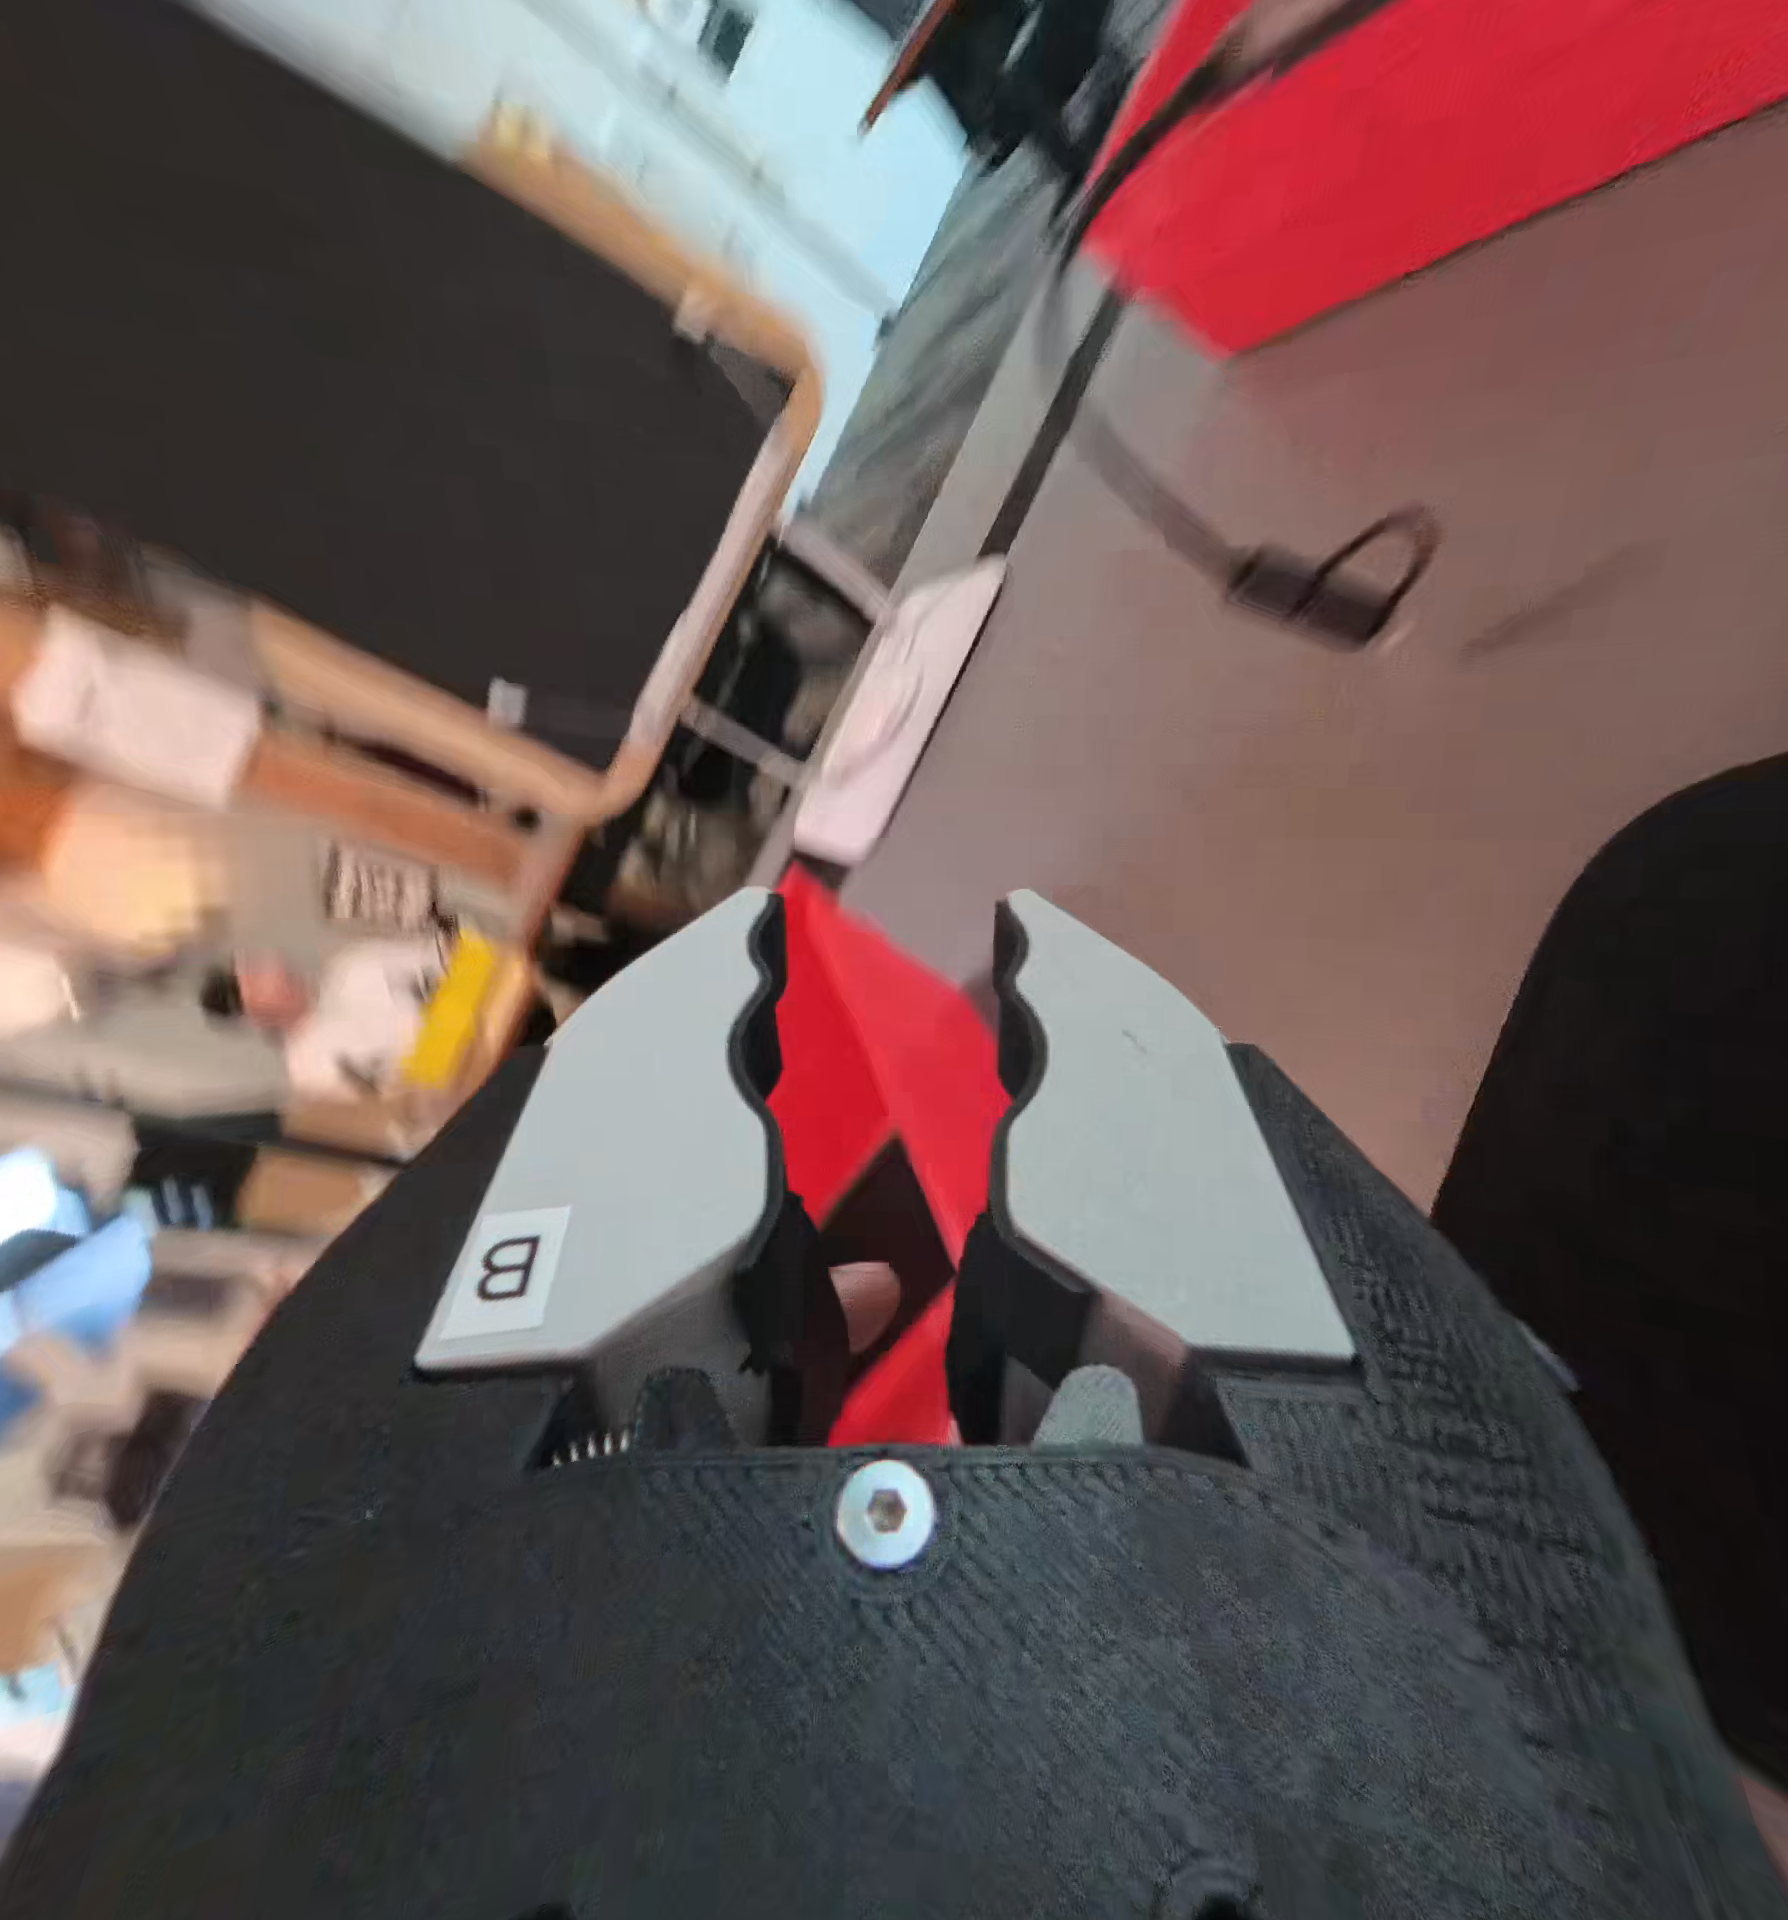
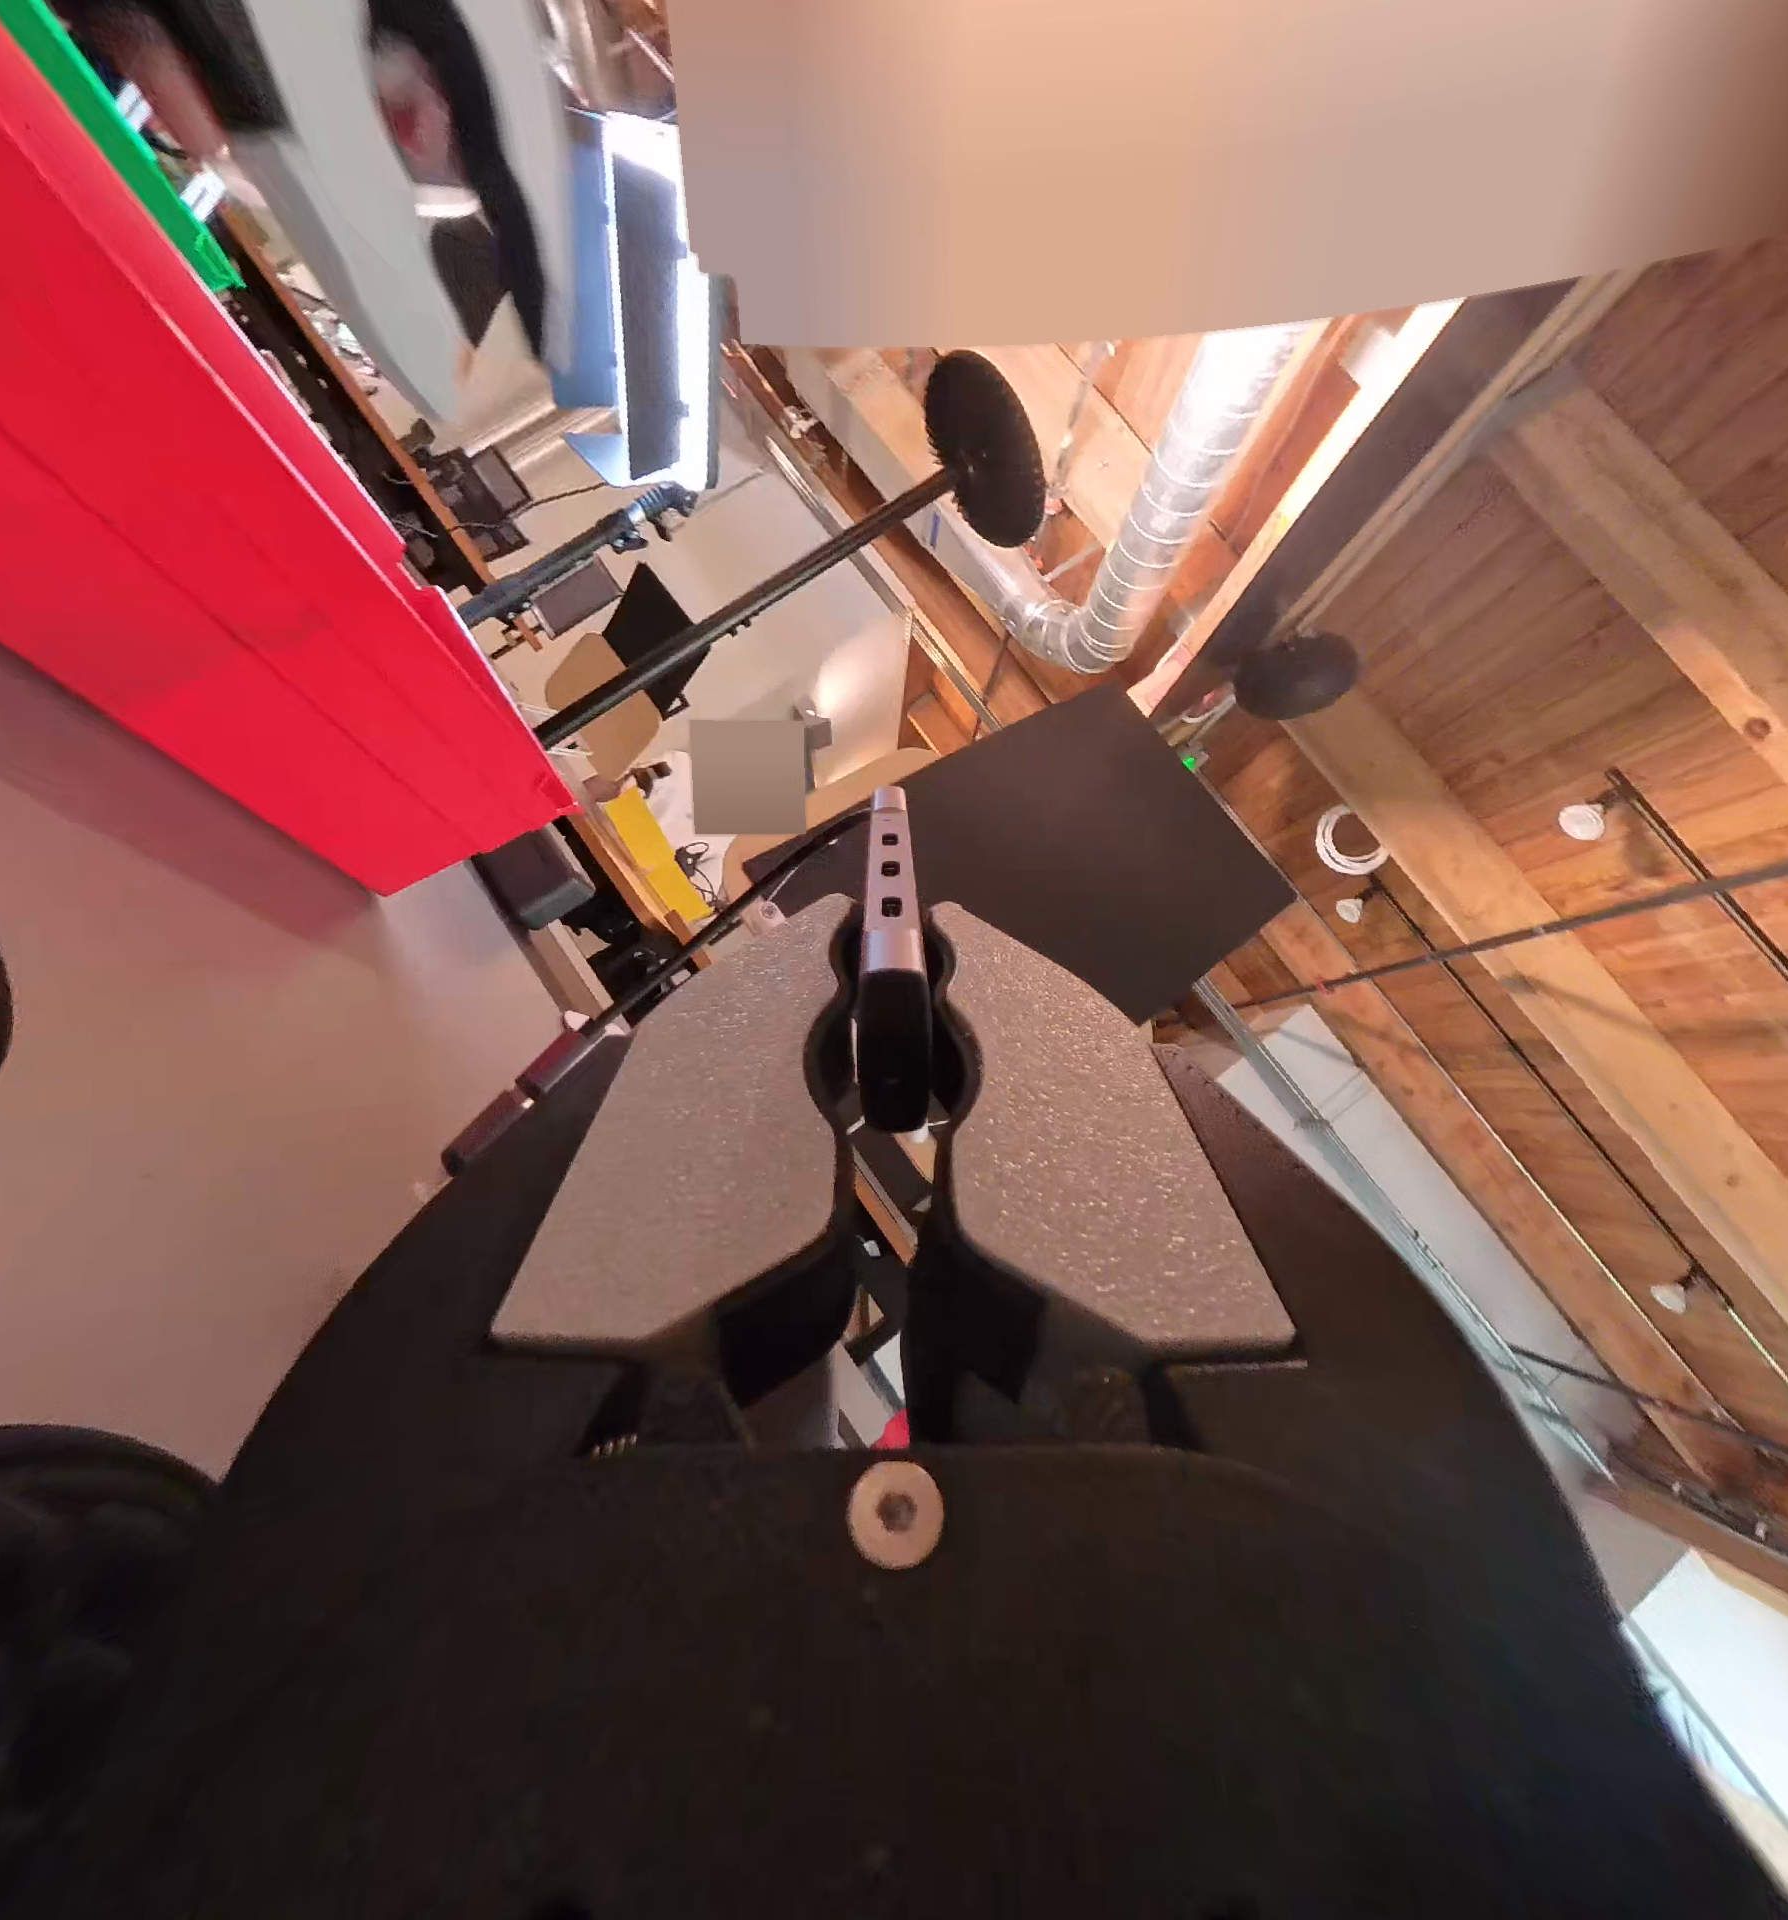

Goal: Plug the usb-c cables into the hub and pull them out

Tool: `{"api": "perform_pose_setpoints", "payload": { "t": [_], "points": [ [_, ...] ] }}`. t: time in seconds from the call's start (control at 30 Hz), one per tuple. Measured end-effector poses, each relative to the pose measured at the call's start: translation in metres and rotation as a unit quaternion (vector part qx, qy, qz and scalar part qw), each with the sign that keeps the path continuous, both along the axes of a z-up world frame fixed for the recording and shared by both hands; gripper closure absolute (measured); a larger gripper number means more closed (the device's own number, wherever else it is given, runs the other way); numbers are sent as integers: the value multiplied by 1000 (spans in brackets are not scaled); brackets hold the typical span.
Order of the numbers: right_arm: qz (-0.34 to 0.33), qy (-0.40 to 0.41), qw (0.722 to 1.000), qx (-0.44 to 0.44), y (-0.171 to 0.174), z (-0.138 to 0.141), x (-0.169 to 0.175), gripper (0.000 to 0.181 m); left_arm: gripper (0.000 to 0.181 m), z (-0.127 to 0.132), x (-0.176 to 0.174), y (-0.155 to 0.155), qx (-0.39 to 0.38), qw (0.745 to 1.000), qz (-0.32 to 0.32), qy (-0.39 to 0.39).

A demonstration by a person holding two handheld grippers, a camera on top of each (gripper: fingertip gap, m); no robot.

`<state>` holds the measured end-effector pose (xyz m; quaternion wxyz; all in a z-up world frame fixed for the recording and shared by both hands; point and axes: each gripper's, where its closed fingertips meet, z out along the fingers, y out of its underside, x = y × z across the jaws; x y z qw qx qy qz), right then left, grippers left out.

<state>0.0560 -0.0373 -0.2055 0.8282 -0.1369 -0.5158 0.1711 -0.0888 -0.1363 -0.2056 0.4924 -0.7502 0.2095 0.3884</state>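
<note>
One hub (image 2: 891, 914), grey, clamped edge-on between right gripper (image 2: 895, 935) fingers, lifted off surface, three ports visible along edge. One black cable (image 2: 661, 977) trails from its far end past red bin (image 2: 194, 540). Left gripper (image 1: 885, 935) fingers apart, empty. One looped cable (image 1: 1326, 582) lying on surface (image 1: 1285, 831).

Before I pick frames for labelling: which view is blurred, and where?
Left wrist view: motion blur smears the background and table cable; the left gripper stays sharp. Right wrist view: mostly crisp, the hub in the right gripper clear, some smear top left.
</note>
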Motion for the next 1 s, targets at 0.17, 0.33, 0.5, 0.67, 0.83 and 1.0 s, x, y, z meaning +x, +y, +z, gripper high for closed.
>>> {"api": "perform_pose_setpoints", "payload": {
  "t": [0.17, 0.33, 0.5, 0.67, 0.83, 1.0],
  "points": [
    [3, 3, 1000, -16, 3, 1, -1, 173, 146, -19, -85, -100, 24, 958, 178, -223],
    [5, 0, 1000, -14, 1, 0, -3, 173, 143, -53, -130, -135, -19, 895, 261, -360],
    [2, 3, 1000, -22, 4, 1, -3, 173, 144, -92, -154, -123, -88, 852, 296, -422],
    [5, 5, 1000, -28, 6, 2, -1, 173, 160, -123, -180, -118, -133, 810, 355, -447],
    [6, 6, 1000, -26, 5, 2, -1, 173, 168, -126, -194, -114, -136, 798, 388, -440],
    [7, 8, 1000, -23, 3, 3, -1, 173, 155, -142, -192, -114, -157, 772, 392, -475]
  ]
}}
